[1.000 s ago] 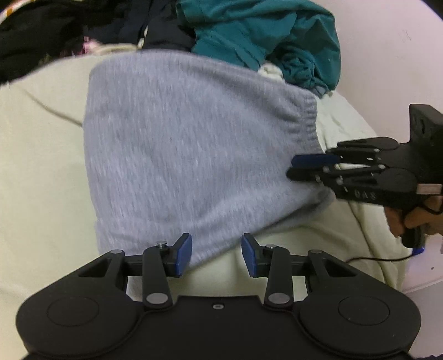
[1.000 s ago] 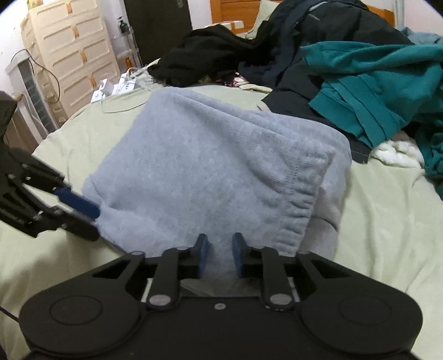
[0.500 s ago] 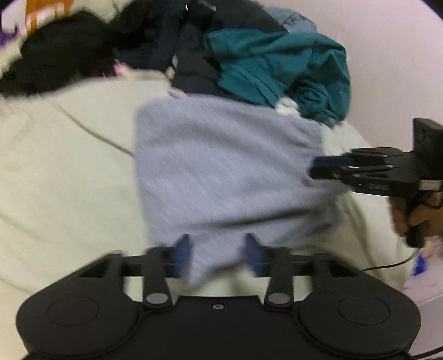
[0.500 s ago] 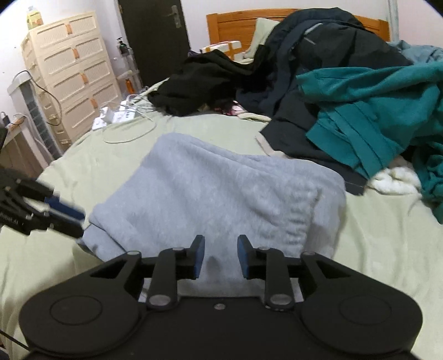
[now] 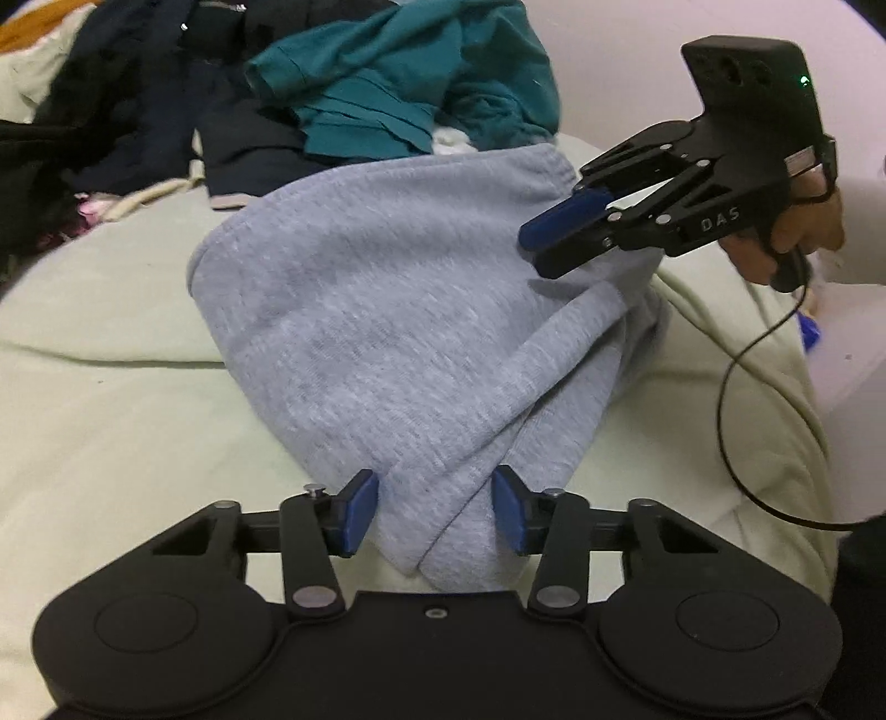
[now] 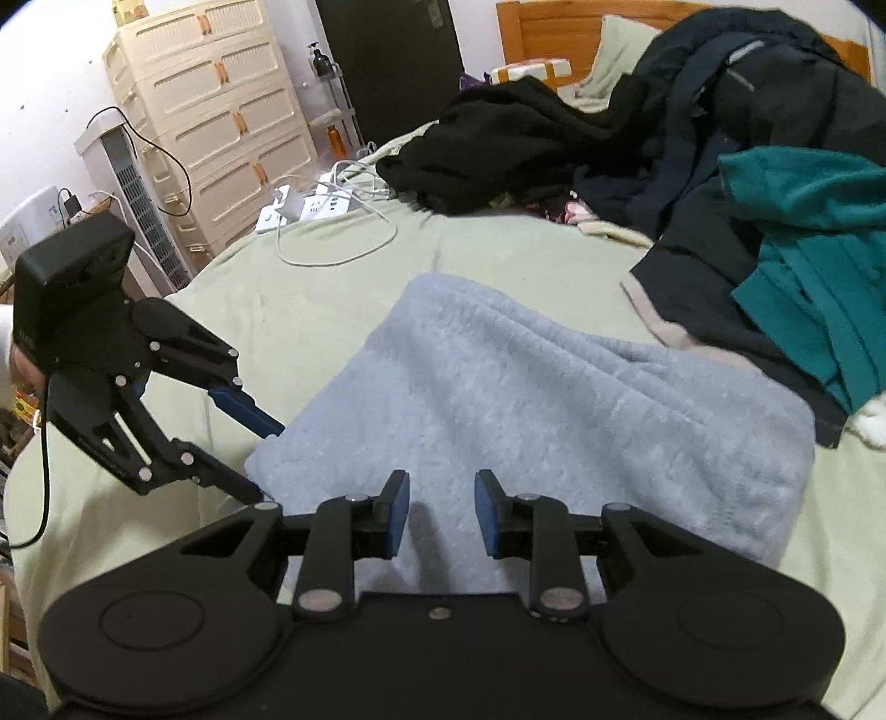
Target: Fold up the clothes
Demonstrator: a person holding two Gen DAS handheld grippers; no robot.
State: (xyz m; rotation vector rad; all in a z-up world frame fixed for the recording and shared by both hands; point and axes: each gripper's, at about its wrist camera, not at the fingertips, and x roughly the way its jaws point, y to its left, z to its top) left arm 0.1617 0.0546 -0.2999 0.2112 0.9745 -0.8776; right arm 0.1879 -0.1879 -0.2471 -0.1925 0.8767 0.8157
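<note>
Progress check: your grey garment sits folded into a rough block on the green bedsheet, both grippers spread and holding nothing, left gripper straddling its near corner, right gripper over its edge, while the dark and teal pile beyond remains unfolded.

The grey garment is soft knitted cloth, flecked outside and fleecy in the right wrist view. The bed sheet is smooth matt pale green cloth. The left gripper is matt black plastic with blue pads and small shiny metal pins. The drawer unit looks like glossy cream plastic, the headboard varnished wood.
</note>
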